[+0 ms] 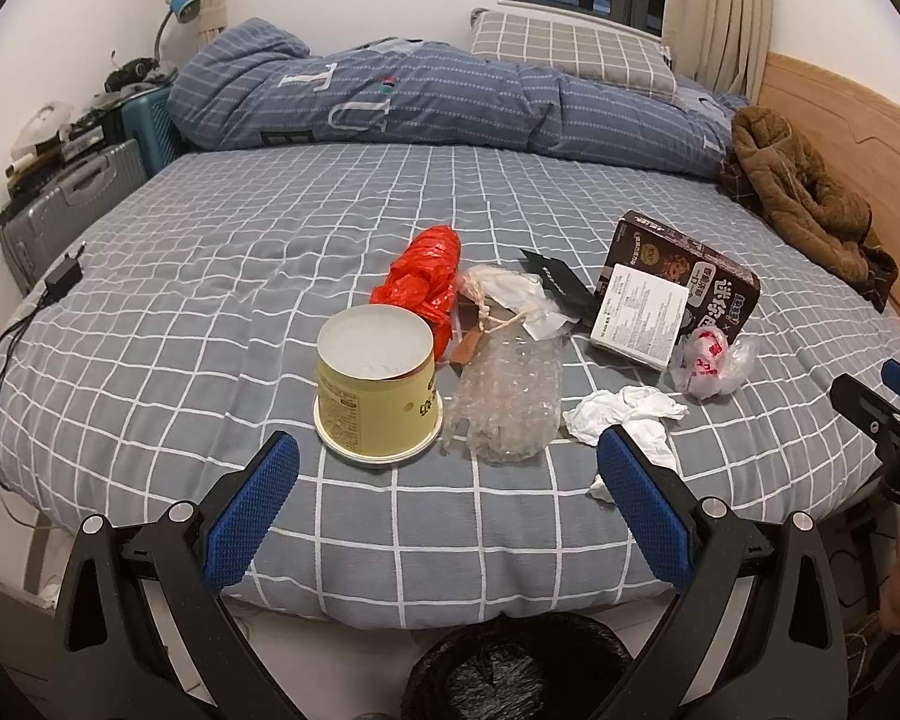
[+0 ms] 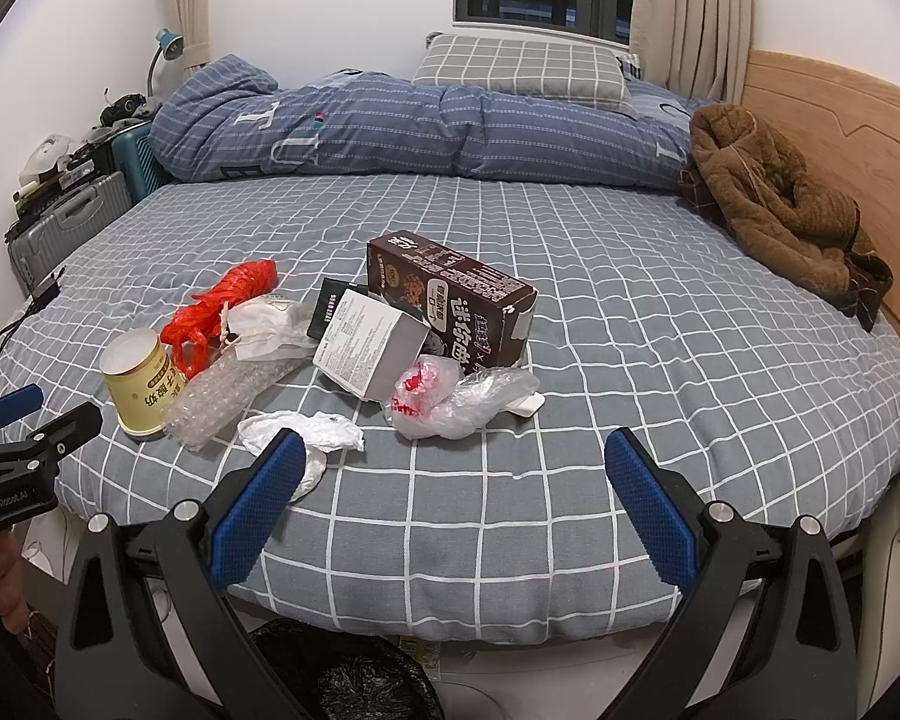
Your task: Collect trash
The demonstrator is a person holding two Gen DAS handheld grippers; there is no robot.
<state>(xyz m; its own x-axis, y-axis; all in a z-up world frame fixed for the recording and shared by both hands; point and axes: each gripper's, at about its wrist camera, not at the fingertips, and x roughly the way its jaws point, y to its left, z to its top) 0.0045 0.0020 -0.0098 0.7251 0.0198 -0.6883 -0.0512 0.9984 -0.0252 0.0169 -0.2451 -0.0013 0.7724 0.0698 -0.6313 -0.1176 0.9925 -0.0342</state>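
Trash lies in a cluster on the grey checked bed. An upturned yellow paper cup stands nearest my left gripper, which is open and empty just short of it. Beside the cup lie bubble wrap, a red plastic bag, crumpled white tissue, a dark brown carton and a small white box. My right gripper hovers open over the bed's near edge, close to a clear bag with red print and the tissue. A black-lined bin sits below the bed edge.
A rolled blue quilt and a checked pillow lie at the far side. A brown fleece garment rests by the wooden headboard. Suitcases stand left of the bed, and a charger with cable lies on its left edge.
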